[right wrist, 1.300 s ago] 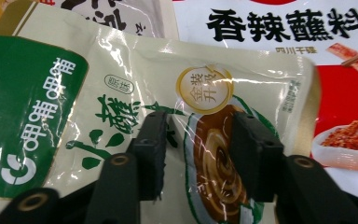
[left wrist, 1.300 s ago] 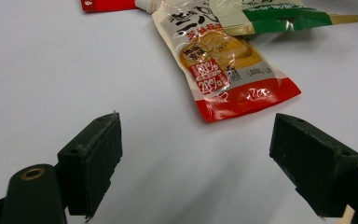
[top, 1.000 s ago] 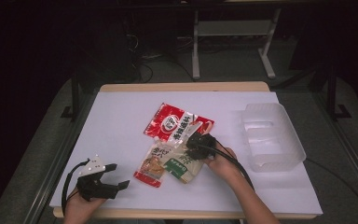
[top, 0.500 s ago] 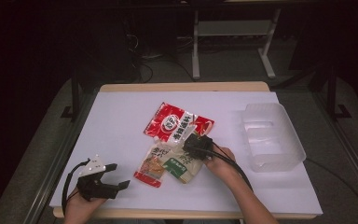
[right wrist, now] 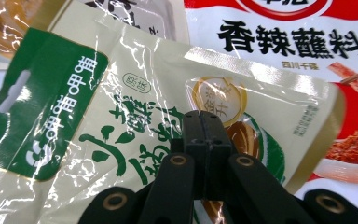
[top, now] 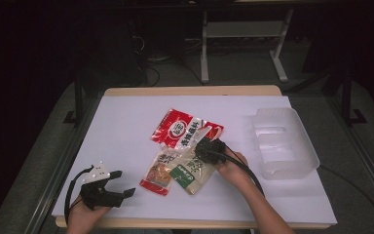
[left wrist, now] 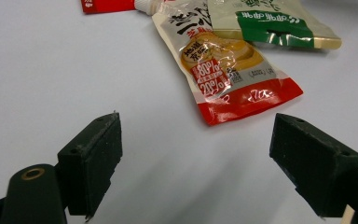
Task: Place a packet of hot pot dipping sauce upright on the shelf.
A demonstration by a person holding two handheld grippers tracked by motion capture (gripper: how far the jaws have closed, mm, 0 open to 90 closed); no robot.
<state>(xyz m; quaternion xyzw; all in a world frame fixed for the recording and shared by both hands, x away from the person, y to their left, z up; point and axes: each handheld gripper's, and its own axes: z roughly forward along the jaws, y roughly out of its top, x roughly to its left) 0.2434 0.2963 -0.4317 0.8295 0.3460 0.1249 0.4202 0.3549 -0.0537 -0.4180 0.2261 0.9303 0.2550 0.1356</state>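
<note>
Right gripper view: right gripper (right wrist: 204, 140) jaws just closed, now pinched together on the green-and-cream pouch (right wrist: 121, 126), likely ready to lift; left gripper (left wrist: 205, 163) wide open, empty.

Three sauce packets lie on the white table (top: 126, 126), bunched just left of the clear plastic tray (top: 283, 142) — one red packet (top: 185, 127) farthest from the person, one green-and-cream packet (top: 191, 171) nearest the tray, and one orange-and-red packet (top: 159, 171) on that packet's far side from the tray. One tray, then — a single shallow tub. Two grippers: the left gripper (top: 121, 184) and the right gripper (top: 205, 149). Two hands.
</note>
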